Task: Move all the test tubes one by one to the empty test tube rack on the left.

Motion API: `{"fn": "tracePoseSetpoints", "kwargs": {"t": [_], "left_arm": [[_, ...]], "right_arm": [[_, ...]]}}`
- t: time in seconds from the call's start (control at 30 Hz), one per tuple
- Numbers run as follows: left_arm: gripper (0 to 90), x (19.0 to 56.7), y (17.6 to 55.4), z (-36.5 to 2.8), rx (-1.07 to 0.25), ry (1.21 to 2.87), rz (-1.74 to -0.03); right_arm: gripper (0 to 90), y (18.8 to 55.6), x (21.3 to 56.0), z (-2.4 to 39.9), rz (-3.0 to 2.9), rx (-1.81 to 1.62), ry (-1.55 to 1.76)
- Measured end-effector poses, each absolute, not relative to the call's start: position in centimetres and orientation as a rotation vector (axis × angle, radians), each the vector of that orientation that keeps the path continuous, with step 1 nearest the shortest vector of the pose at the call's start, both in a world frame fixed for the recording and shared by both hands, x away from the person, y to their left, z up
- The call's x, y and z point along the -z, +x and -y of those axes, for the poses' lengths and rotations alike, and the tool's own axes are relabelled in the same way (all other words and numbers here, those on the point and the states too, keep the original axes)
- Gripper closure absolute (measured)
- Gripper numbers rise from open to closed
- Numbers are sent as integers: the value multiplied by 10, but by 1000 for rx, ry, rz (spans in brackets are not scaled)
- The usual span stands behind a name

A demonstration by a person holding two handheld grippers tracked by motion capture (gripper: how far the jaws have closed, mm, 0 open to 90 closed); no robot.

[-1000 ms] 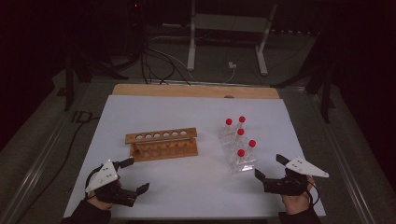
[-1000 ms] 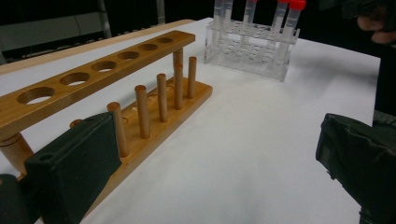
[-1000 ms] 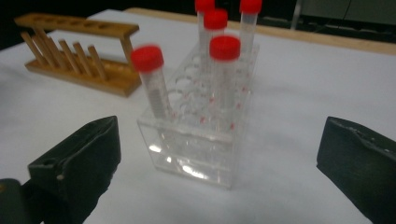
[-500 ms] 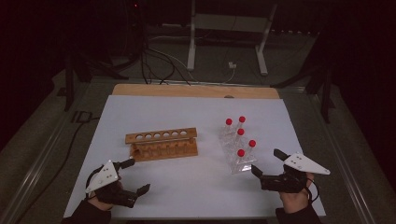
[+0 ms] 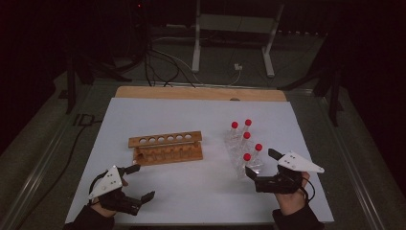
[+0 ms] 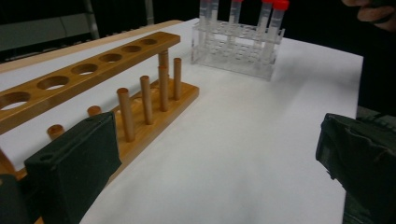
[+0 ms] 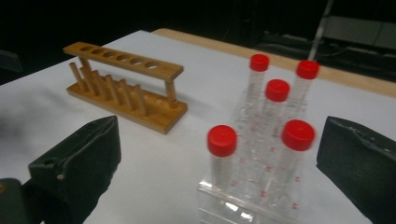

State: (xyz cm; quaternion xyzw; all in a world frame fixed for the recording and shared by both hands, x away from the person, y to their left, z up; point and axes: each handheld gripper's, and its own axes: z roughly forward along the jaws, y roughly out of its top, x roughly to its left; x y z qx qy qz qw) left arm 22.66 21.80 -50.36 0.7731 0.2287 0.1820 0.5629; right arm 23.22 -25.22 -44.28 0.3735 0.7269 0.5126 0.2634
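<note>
White sheeting covers the table (image 5: pixel 201 191), with a strip of bare wood along its far edge and a dark room with cables and a metal stand behind it.

Your right gripper (image 5: pixel 264 165) sits at about 5 o'clock on the sheet, jaws spread wide and holding nothing. Just beyond its tips, toward 11 o'clock from it, stands the clear acrylic tube rack (image 5: pixel 244 160) with five red-capped test tubes (image 7: pixel 278 91) upright in it. In the right gripper view the rack (image 7: pixel 233 203) lies between the two black jaws and ahead of them, the nearest two caps roughly level with the jaw tips; neither jaw touches a tube.

Your left gripper (image 5: pixel 141 182) rests at about 7 o'clock, also wide open and empty. The wooden test tube rack (image 5: pixel 165 147) sits near it, at 1 o'clock from its jaws, and its six holes hold no tubes. In the left gripper view the wooden rack (image 6: pixel 140 93) runs beside the left-hand jaw, with the acrylic rack (image 6: pixel 236 51) well beyond it at 12 o'clock.

The two racks stand apart near the middle of the sheet, wooden one at 9 o'clock of the acrylic one.
</note>
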Motion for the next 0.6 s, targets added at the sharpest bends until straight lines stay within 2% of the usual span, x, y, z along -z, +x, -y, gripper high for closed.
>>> {"fn": "tracePoseSetpoints", "kwargs": {"t": [0.4,0.43,0.57,0.6], "left_arm": [[4,503,224,-211,-413,1855,-538],[4,503,223,-211,-405,1856,-536],[4,502,223,-210,-395,1863,-532],[4,502,223,-210,-396,1865,-532]], "right_arm": [[0,234,449,237,-2010,-1338,1046],[36,235,453,235,-2020,-1311,1055],[62,237,458,233,-2025,-1288,1085],[130,237,460,233,-2020,-1270,1098]]}}
